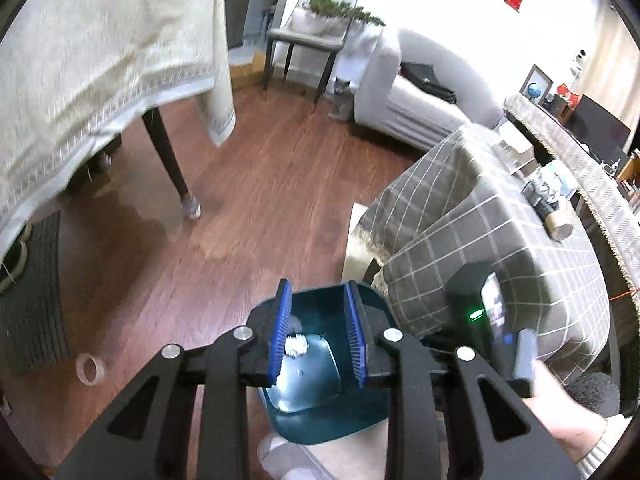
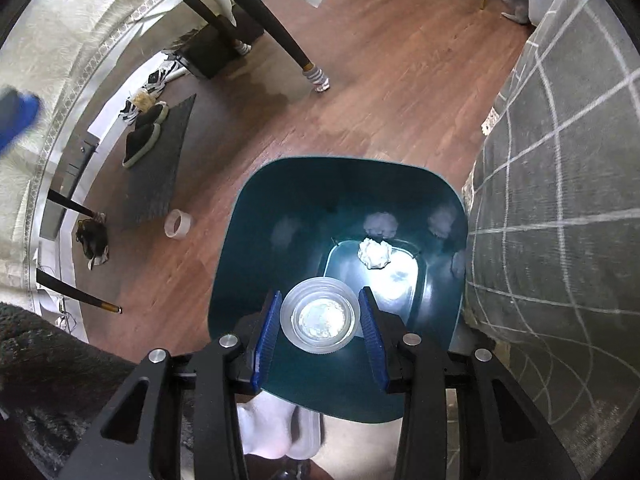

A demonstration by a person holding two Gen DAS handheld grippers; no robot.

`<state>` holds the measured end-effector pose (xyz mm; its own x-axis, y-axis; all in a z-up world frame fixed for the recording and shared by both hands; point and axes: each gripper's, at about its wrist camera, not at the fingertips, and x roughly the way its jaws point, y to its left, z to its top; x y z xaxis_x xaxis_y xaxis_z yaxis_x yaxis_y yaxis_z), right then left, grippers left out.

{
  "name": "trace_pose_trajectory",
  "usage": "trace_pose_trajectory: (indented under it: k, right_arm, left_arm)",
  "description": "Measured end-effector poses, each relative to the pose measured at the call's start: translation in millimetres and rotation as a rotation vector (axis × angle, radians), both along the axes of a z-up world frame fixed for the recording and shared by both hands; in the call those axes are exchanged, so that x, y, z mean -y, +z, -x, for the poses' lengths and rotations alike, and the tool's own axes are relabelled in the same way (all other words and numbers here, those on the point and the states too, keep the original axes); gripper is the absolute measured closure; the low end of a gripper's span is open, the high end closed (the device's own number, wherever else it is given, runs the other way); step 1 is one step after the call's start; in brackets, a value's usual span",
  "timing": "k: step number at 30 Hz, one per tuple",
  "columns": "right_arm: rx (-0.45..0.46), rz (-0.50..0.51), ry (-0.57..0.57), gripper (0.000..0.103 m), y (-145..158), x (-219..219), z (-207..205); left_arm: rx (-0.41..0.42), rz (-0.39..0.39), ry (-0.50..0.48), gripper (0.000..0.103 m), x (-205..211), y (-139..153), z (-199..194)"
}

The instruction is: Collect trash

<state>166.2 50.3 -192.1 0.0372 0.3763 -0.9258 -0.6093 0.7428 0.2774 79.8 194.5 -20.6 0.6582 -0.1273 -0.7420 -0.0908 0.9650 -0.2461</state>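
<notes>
A teal bin (image 1: pixel 320 428) stands on the wooden floor, seen from above in both views. A crumpled white paper ball (image 1: pixel 296 346) (image 2: pixel 374 254) lies on its bottom. My left gripper (image 1: pixel 317 304) hangs over the bin (image 2: pixel 256 240), its blue pads drawn in to their narrowest gap with nothing between them. My right gripper (image 2: pixel 320 304) is inside the bin's mouth, shut on a clear plastic cup (image 2: pixel 318 320) seen end-on, a pad on each side. In the left wrist view a person's hand (image 1: pixel 560 412) holds the right gripper's black body (image 1: pixel 476 300).
A tape roll (image 2: pixel 179 223) (image 1: pixel 91 368) lies on the floor left of the bin. A grey checked cloth (image 2: pixel 560 240) drapes furniture close on the right. A table with a cream cloth (image 1: pixel 100 60) and dark legs stands to the left. Slippers (image 2: pixel 142 140) sit on a mat; a cat (image 2: pixel 516 0) is far off.
</notes>
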Motion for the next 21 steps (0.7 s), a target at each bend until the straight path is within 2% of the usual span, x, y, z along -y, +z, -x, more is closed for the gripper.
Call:
trace_pose_trajectory:
  k: [1,2,3,6,13,18,21]
  right_arm:
    - [-0.001,0.007,0.002,0.059,-2.5,-0.7,0.8]
    - [-0.004,0.009,0.002,0.05,-4.5,-0.3,1.5]
    - [-0.007,0.009,0.003,0.047,-5.8,-0.1,1.9]
    - [-0.004,0.011,0.014,0.047,-4.8,1.1,5.1]
    - [0.037,-0.042,0.051,0.047,21.5,5.7,12.9]
    - [0.099,-0.099,0.069,0.055,57.1,14.7,20.6]
    - [0.145,-0.14,0.075,0.057,83.6,20.9,25.9]
  left_arm:
    - [0.012,0.001,-0.003,0.075,1.7,4.5,0.3]
    - [0.022,-0.001,-0.004,0.075,3.4,8.0,0.3]
    - [0.034,-0.006,-0.008,0.075,5.5,12.2,0.4]
    - [0.059,-0.001,-0.015,0.075,7.9,20.9,2.4]
    - [0.129,-0.023,-0.015,0.071,13.4,47.5,7.4]
    - [0.176,-0.054,-0.034,0.062,25.5,63.1,7.5]
    - [0.208,-0.073,-0.053,0.06,36.1,72.8,7.3]
